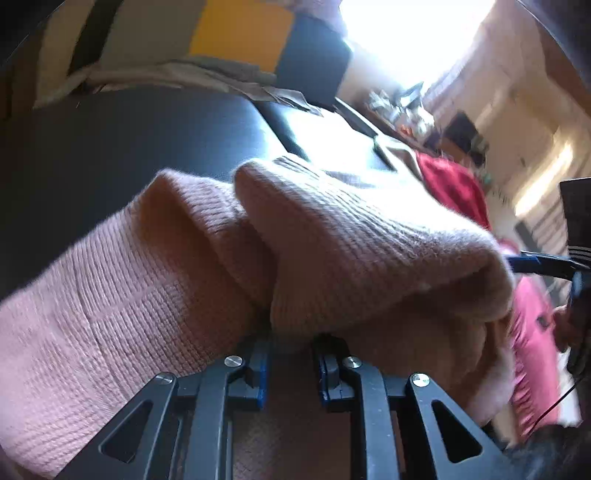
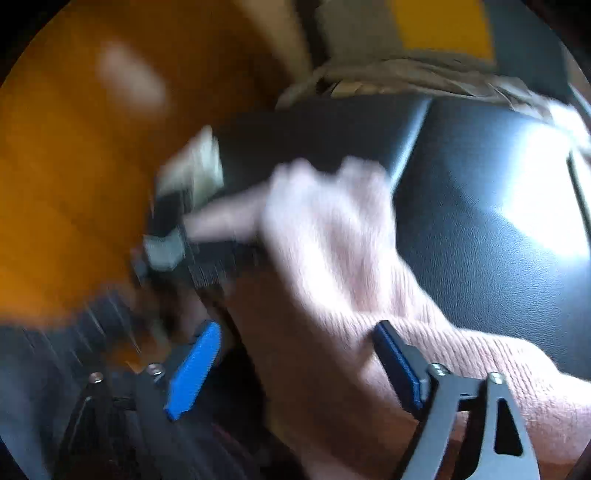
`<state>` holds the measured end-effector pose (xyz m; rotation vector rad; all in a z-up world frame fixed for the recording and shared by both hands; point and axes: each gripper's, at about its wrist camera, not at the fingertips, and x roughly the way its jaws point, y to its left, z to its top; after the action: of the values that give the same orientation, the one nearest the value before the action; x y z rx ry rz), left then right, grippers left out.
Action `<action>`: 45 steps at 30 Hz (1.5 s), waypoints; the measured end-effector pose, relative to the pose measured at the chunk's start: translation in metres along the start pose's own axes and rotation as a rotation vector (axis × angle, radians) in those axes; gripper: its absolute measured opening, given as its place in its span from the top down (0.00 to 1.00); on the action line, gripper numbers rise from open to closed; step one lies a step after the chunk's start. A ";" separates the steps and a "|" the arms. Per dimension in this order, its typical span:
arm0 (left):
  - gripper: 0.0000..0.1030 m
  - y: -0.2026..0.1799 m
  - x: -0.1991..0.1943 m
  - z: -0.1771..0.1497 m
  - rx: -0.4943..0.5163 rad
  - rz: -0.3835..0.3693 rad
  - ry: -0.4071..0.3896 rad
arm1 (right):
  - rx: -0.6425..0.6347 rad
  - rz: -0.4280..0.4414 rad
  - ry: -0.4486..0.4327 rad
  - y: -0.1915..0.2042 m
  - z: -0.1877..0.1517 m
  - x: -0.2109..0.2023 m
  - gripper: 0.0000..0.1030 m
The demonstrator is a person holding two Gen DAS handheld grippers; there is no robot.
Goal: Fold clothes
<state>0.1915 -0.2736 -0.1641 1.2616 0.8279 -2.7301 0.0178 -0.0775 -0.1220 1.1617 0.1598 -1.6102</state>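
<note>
A pink knitted sweater (image 1: 332, 236) is bunched in thick folds right in front of my left gripper (image 1: 291, 354). The blue-padded fingers stand close together with knit cloth pinched between them, so the gripper is shut on the sweater. In the blurred right wrist view, the sweater (image 2: 332, 266) runs from between the fingers out over a black leather surface (image 2: 480, 229). My right gripper (image 2: 295, 350) is open, its blue pads (image 2: 195, 369) wide apart, with cloth lying against the right one. The left gripper's body shows there as a dark blur (image 2: 177, 236). The right gripper's tip shows in the left wrist view (image 1: 535, 262).
The black leather seat (image 1: 110, 155) extends behind the sweater. Pale cloths and a yellow and grey cushion (image 1: 240, 33) lie at its far edge. A red cloth (image 1: 454, 188) and a magenta one (image 1: 532, 350) lie to the right. A blurred orange mass (image 2: 74, 184) fills the left.
</note>
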 end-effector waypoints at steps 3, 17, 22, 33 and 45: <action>0.82 0.000 0.000 -0.002 0.003 0.006 -0.011 | 0.067 0.004 -0.077 -0.019 0.026 -0.003 0.10; 0.82 -0.004 -0.002 -0.008 0.002 0.049 -0.048 | 0.084 0.023 0.219 -0.074 0.096 0.135 0.42; 0.83 -0.018 0.003 -0.006 0.023 0.146 -0.094 | -0.188 -0.259 0.139 -0.017 0.081 0.119 0.76; 0.82 -0.003 0.027 0.105 -0.101 0.232 -0.223 | -0.257 -0.858 -0.218 -0.053 0.177 0.047 0.93; 0.79 -0.001 0.061 0.085 -0.010 0.259 -0.131 | 0.176 -0.443 -0.258 -0.166 0.169 0.034 0.94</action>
<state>0.0903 -0.3011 -0.1620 1.0878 0.6171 -2.5658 -0.2131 -0.1395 -0.1335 1.0865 0.1140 -2.1865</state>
